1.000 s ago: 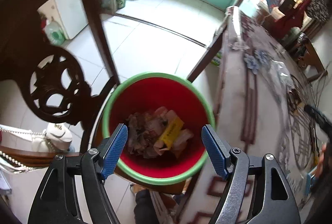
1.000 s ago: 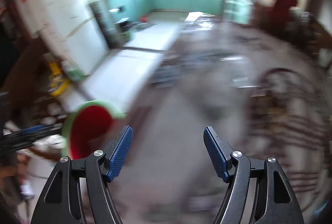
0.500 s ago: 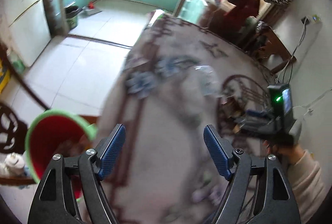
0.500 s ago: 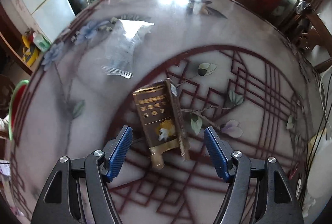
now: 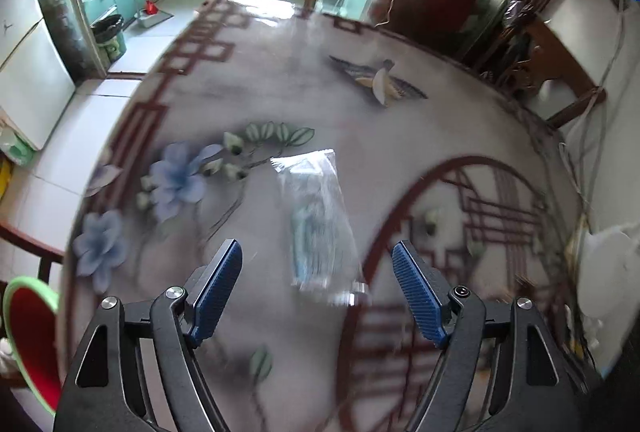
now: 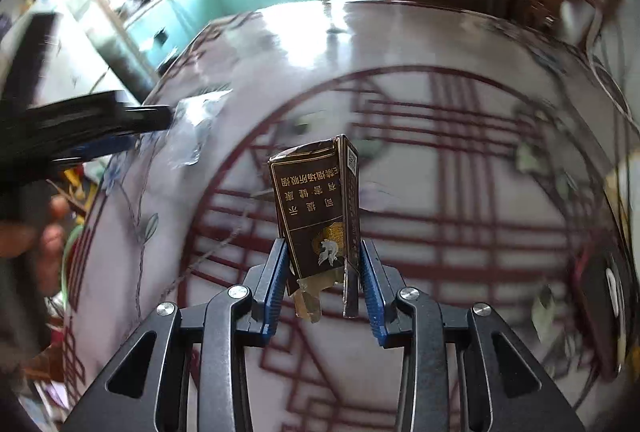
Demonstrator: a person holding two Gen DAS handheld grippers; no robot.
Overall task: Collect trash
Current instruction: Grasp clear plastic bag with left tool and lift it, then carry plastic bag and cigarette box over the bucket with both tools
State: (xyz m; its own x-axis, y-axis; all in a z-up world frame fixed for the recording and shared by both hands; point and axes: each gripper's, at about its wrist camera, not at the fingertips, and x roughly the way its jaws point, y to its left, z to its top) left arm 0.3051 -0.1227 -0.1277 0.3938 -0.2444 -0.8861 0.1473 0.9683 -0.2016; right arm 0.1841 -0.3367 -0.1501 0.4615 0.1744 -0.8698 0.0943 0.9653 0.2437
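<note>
the right gripper (image 6: pixel 323 272) has just been closing its jaws, and now its blue pads (image 6: pixel 276 284) clamp a dark brown cigarette box (image 6: pixel 316 204) from both sides. the box stands nearly upright between the fingers, its lower end with a torn flap down by the pads and its top sticking out ahead of them, lifted off the table (image 6: pixel 460 232). gold lettering runs across its front and a small code square shows on its narrow side.

the left gripper (image 5: pixel 316 296) has its jaws wide apart with nothing pressed between them. it points down at the table (image 5: pixel 280 80), and a clear plastic wrapper (image 5: pixel 316 216) with something pale blue inside lies flat on the patterned top, just ahead of the fingertips and roughly in line with the gap between them, a little closer to the right finger. the pads (image 5: pixel 216 288) do not touch the wrapper.

in the right wrist view the same wrapper (image 6: pixel 196 128) lies well to the left of the held box, blurred, with the left gripper (image 6: pixel 100 136) reaching in just beside it as a dark shape.

a red bin with a green rim (image 5: pixel 28 336) shows at the lower left edge of the left wrist view, beyond the table's edge and well apart from both pieces of trash.
</note>
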